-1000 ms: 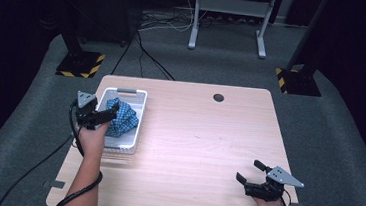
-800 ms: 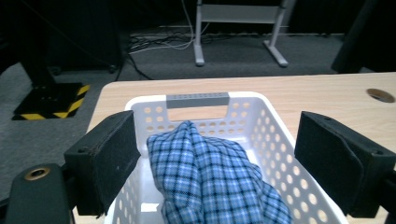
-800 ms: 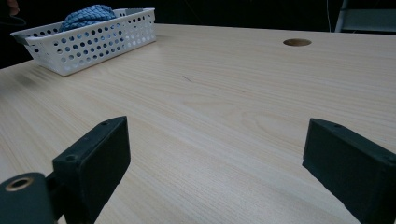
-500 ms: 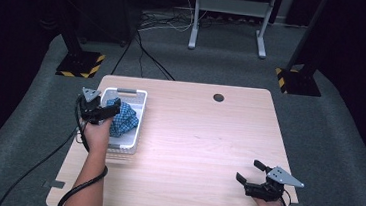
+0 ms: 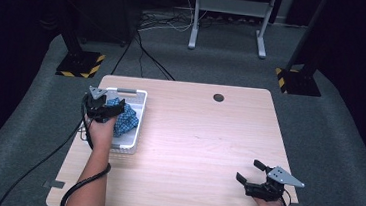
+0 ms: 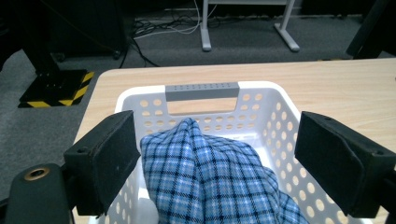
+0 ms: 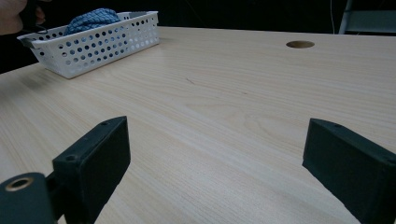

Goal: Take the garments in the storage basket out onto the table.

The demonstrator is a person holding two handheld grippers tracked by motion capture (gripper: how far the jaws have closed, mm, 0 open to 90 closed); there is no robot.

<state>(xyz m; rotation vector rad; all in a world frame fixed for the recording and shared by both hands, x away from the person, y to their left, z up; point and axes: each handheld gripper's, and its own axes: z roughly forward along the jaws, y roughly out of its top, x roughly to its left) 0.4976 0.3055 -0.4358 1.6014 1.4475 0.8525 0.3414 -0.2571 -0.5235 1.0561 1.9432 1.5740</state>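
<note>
Since a second ago, the left gripper [image 5: 112,106] has moved up along the basket [image 5: 137,129], from the near end toward the far end. It now hangs over the cloth [image 5: 125,120]. The right gripper [image 5: 251,173] has not moved.

Seen from the left gripper view, the cloth [image 6: 210,177] is a blue checked heap inside the white basket [image 6: 275,102]. It rises to a soft peak in the middle, near the grey handle [image 6: 202,90] at the far end of the basket. The jaws are wide open, one on each side of the peak, and they do not touch the cloth. I think the hand holds them this way so it can pinch the top of the heap (the high bit is the easiest to grab).

The basket sits at the far left part of the desk [image 5: 202,145]. That keeps most of the desk bare, maybe so the cloth can be laid out there.

Well away from the basket, at the near right corner, the right gripper rests low over the wood. Its jaws are open too, with nothing between them. It looks like it is just waiting. From its view the basket [image 7: 93,44] is far off, with the cloth [image 7: 91,19] poking up over the rim.
</note>
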